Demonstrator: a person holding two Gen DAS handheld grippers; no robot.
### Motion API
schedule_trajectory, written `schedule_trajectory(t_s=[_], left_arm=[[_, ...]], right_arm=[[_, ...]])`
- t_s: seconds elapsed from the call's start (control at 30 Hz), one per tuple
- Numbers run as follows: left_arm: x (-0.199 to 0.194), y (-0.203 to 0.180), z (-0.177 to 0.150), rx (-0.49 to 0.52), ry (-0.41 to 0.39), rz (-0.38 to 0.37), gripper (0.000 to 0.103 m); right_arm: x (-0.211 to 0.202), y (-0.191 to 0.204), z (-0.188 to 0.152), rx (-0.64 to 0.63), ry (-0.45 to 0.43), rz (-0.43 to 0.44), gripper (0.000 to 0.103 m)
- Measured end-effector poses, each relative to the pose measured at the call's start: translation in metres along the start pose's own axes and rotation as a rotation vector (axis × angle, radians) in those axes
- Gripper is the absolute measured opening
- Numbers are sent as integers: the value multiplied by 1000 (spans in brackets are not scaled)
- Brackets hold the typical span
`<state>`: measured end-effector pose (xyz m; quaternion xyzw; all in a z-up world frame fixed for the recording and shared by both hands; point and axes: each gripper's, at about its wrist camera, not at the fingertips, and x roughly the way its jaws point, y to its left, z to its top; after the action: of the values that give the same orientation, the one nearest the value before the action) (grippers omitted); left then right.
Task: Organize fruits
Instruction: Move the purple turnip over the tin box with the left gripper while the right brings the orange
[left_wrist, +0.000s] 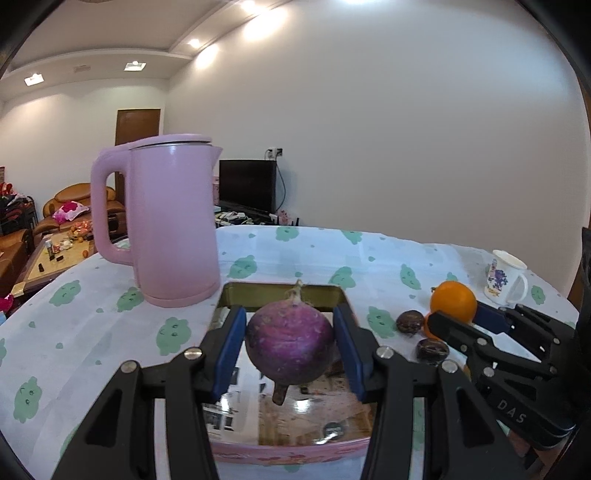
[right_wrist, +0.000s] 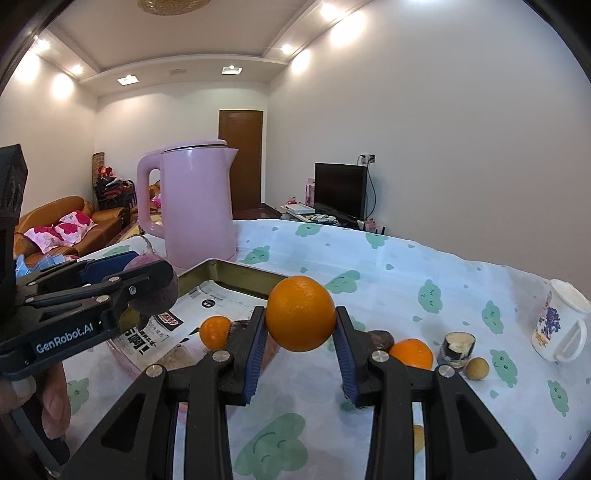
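Across a cloud-print tablecloth (left_wrist: 110, 332), a purple turnip (left_wrist: 290, 347) is being clamped in the left gripper (left_wrist: 290, 354) directly over the tray (left_wrist: 280, 293), while an orange (right_wrist: 300, 314) is being clamped in the right gripper (right_wrist: 300, 350) just beside its rim.

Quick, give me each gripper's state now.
Left gripper: shut on the purple turnip.
Right gripper: shut on the large orange.

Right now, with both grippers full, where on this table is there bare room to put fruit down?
The tray floor is mostly bare between its far wall and the small orange. Cloth lies free between the kettle and the mug. It is crowded right of the tray, where loose fruit sits in a row toward the mug.
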<state>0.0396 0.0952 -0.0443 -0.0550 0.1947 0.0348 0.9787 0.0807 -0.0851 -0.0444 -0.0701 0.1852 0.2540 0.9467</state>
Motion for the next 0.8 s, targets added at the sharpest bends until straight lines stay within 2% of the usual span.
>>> schedule_trajectory(t_s=[0.4,0.8], left_arm=[[12,23,-2,-20,47,48,51],[19,29,-5,-17,82,60,51]], right_arm=[[10,23,5,-40,5,53,38],[19,42,6,-73,21,93,38]])
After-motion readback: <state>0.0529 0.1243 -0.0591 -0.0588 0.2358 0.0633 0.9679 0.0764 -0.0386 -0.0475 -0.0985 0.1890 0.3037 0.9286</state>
